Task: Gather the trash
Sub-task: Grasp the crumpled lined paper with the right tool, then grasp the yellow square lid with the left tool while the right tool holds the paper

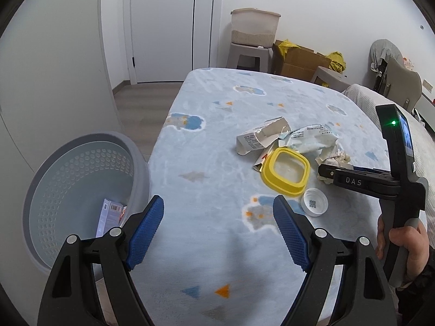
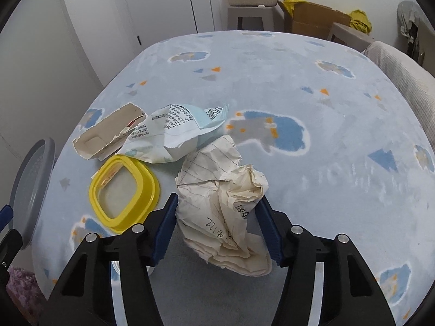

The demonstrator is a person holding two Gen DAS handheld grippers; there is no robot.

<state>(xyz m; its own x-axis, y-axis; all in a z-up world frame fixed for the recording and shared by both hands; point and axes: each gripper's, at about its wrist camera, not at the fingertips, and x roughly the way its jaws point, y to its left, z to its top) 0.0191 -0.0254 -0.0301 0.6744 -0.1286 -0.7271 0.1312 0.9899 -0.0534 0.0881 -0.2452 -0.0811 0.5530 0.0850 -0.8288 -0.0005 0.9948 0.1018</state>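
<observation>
A crumpled lined paper (image 2: 225, 190) lies on the light blue patterned bed cover (image 2: 299, 190). My right gripper (image 2: 217, 217) straddles it, both blue pads touching its sides. Beside it are a yellow-rimmed lid (image 2: 95, 190), a torn cardboard box (image 2: 106, 135) and a printed plastic wrapper (image 2: 174, 130). In the left wrist view the same pile shows the lid (image 1: 267, 168), the box (image 1: 258, 135), the wrapper (image 1: 312, 138) and a white cap (image 1: 314, 201). My left gripper (image 1: 218, 217) hangs open and empty above the cover, next to the grey perforated bin (image 1: 81, 168).
The bin holds a small box (image 1: 108, 214) and stands on the floor at the bed's left edge. A hand (image 1: 402, 241) holds the right gripper's handle. A white blanket (image 2: 402, 81) lies at the right. Stools, cardboard boxes (image 1: 299, 59) and a door (image 1: 174, 27) stand beyond the bed.
</observation>
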